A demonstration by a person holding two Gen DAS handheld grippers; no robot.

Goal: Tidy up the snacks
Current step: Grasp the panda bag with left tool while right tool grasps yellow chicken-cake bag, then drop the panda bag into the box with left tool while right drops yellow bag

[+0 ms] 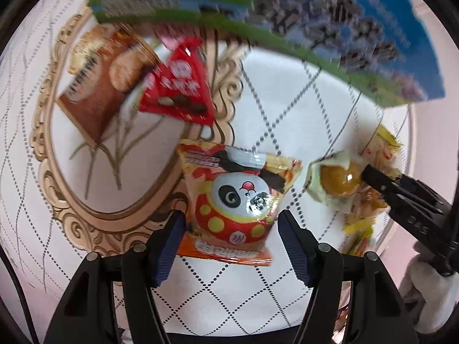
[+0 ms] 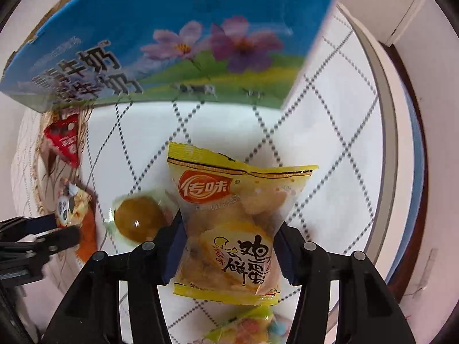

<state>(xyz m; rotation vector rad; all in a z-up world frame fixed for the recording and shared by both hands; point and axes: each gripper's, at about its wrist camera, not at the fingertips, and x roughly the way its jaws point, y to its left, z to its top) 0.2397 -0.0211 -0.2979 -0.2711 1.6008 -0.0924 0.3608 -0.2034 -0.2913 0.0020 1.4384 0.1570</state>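
Note:
My left gripper (image 1: 231,229) is shut on an orange panda snack packet (image 1: 232,200), held above the table. It also shows in the right wrist view (image 2: 73,209). My right gripper (image 2: 228,240) is shut on a yellow egg-biscuit packet (image 2: 232,229), seen at the right of the left wrist view (image 1: 370,200). A blue and green milk carton box (image 2: 178,43) stands just ahead; it also fills the top of the left wrist view (image 1: 330,23).
A clear-wrapped brown egg (image 2: 137,220) lies on the white quilted tablecloth (image 2: 330,120). A red triangular packet (image 1: 179,86) and a brown biscuit packet (image 1: 97,83) lie at the left. Another colourful packet (image 2: 252,326) lies below my right gripper. The round table's edge (image 2: 387,114) runs along the right.

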